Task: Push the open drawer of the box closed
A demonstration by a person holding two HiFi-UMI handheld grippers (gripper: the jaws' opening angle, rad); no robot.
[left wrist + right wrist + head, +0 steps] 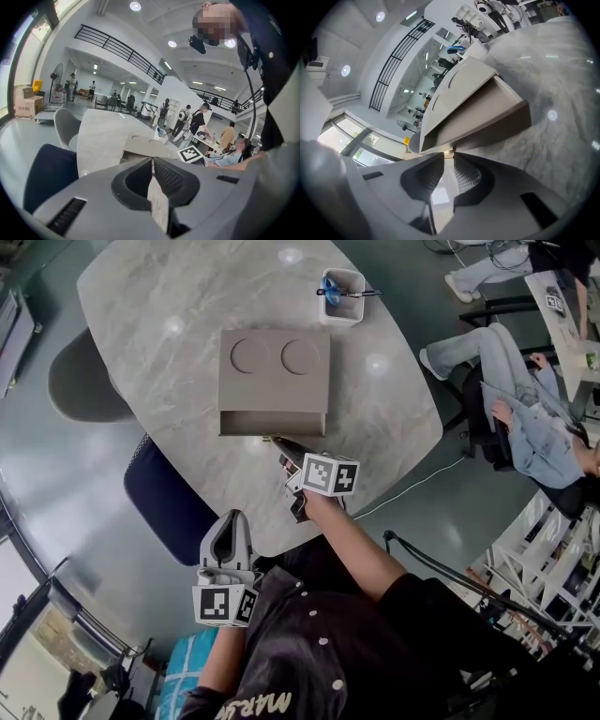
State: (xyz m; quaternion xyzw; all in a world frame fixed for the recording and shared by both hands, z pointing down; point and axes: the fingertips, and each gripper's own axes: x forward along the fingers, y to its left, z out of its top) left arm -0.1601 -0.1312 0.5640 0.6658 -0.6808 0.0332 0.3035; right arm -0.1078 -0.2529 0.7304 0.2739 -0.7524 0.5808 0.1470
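A flat beige box [274,369] with two round recesses in its lid lies in the middle of the marble table [159,324]. Its drawer [272,422] sticks out a little on the side nearest me. My right gripper [277,442] is shut, and its tips sit right at the drawer's front, towards its right half. In the right gripper view, the drawer front [487,125] fills the space just beyond the closed right gripper [448,153]. My left gripper [230,519] hangs shut off the table's near edge, holding nothing; the left gripper [152,160] points across the table towards the box [143,146].
A white holder [341,294] with blue scissors stands beyond the box. A dark blue chair [167,504] is tucked at the near-left edge, and a grey chair [82,381] stands farther left. A seated person [525,423] is off to the right, with cables on the floor.
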